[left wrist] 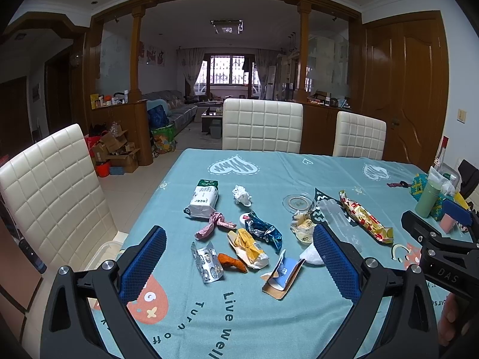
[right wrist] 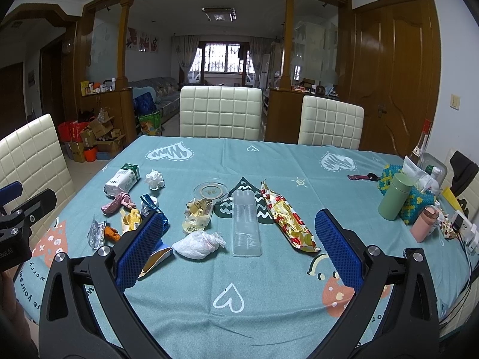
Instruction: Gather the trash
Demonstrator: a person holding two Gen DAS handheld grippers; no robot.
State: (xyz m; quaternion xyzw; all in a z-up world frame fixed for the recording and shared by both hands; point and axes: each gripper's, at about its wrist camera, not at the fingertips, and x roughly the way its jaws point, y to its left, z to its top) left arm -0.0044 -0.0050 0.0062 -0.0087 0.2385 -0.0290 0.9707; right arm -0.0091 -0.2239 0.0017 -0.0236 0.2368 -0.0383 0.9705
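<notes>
Trash lies scattered on the teal tablecloth. In the left wrist view: a white-green bag, crumpled tissue, pink wrapper, blue foil wrapper, yellow wrapper, blister pack, orange scrap, torn blue-white carton. My left gripper is open above these, holding nothing. In the right wrist view: a white wad, clear plastic tray, red-gold wrapper, yellow candy wrappers. My right gripper is open and empty over them.
A glass ashtray sits mid-table. At the right edge stand a green flask, a pink bottle, a beaded tissue box and a power strip. White chairs surround the table.
</notes>
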